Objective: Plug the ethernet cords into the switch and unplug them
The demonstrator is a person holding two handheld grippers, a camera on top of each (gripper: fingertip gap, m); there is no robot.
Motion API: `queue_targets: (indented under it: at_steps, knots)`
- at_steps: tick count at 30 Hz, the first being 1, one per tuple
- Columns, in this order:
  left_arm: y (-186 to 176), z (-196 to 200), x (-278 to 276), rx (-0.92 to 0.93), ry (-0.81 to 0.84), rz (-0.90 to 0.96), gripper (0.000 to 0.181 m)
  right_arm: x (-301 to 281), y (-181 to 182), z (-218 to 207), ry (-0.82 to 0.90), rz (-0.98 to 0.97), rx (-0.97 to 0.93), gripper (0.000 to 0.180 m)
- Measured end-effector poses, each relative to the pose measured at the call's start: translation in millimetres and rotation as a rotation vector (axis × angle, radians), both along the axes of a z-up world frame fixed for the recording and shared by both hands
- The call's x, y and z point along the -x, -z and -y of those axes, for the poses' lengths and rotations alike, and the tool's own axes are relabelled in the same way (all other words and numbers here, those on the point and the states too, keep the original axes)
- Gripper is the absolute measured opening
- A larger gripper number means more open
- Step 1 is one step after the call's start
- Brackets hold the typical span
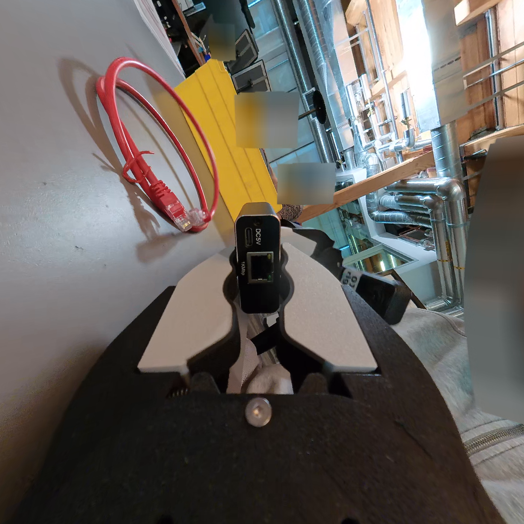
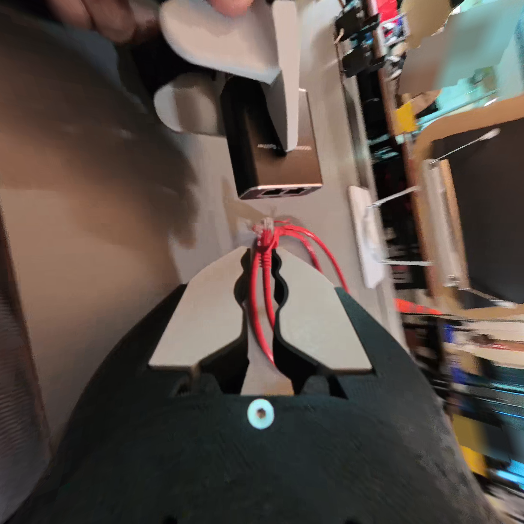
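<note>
In the left wrist view my left gripper [image 1: 257, 251] is shut on a small black switch [image 1: 258, 226], held end-on so that one ethernet port [image 1: 259, 268] faces the camera. A coiled red ethernet cord [image 1: 133, 147] lies on the grey table [image 1: 56, 226] to the left, its clear plugs [image 1: 184, 217] together. In the blurred right wrist view my right gripper [image 2: 262, 251] is shut on a red ethernet cord [image 2: 266, 272]. Its plug [image 2: 265, 228] points up, a short gap below the switch [image 2: 278, 164] and its ports [image 2: 283, 193]. The left gripper's fingers [image 2: 221, 48] hold the switch from above.
A yellow bin [image 1: 226, 136] stands at the table's far edge behind the coiled cord. A light sleeve [image 1: 425, 368] and a black device [image 1: 380, 296] are at the right of the left wrist view. A white object [image 2: 365, 238] lies on the table. Cluttered shelves [image 2: 382, 141] are to its right.
</note>
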State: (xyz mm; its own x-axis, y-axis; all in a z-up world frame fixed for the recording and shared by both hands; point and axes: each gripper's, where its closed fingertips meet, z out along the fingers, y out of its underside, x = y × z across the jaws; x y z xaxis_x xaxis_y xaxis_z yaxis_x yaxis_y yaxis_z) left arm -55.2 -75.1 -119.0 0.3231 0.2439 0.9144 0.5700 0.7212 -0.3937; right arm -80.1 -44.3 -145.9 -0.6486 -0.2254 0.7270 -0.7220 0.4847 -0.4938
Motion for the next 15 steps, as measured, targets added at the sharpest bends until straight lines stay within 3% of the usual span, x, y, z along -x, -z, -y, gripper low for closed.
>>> queue_targets:
  at_steps: [6,11,15]
  knots:
    - [-0.4,0.5,-0.2,-0.011,0.003,-0.001,0.025,13.3,-4.5,-1.6,0.058,0.533,0.054,0.020]
    - [-0.8,-1.5,-1.0,-0.020,0.023,-0.001,0.025,40.8,-6.7,-6.7,0.129,0.761,0.097,0.026]
    - [-0.1,-5.0,-1.9,-0.020,0.047,0.003,0.025,37.4,7.9,-9.0,0.129,0.918,-0.010,0.036]
